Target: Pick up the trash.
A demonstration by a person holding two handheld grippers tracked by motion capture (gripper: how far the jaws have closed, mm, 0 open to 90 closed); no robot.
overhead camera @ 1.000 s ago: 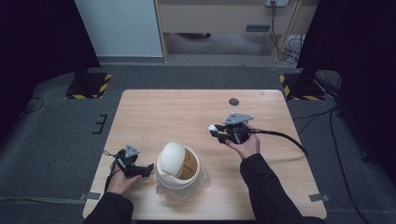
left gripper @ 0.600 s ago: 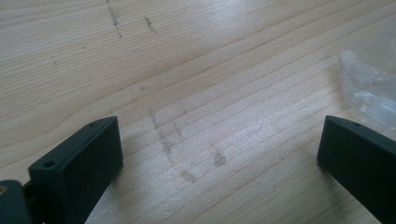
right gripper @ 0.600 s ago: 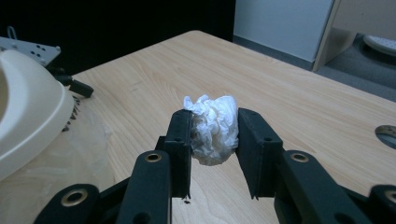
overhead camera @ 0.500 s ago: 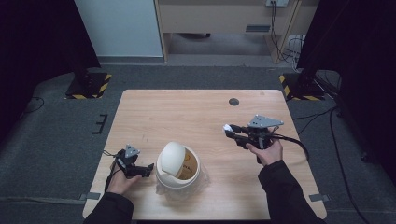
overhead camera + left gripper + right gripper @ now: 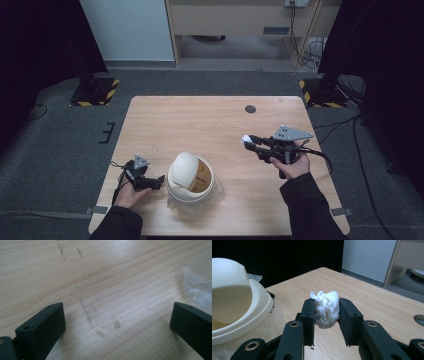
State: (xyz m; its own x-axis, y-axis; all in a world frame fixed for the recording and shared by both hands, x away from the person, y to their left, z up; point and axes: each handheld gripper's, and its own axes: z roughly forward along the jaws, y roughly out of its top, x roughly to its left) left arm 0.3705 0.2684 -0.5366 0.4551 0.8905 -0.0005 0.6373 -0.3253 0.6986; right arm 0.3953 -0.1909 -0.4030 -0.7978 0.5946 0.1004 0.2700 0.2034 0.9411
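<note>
Right of the cream bin (image 5: 190,177), a crumpled tissue (image 5: 246,140) is gripped above the table (image 5: 210,120).
From above, the right gripper (image 5: 248,141) is seen clamped on the tissue, well apart from the bin; the left gripper (image 5: 159,179) is seen just left of the bin. Along the left gripper's jaws, wide-spread fingers (image 5: 42,327) are seen over bare wood. Along the right gripper's jaws, the tissue (image 5: 325,308) is pinched between both fingers (image 5: 308,315), the bin (image 5: 237,305) at left.

Overhead forward-down view, two close table (image 5: 210,125) views
</note>
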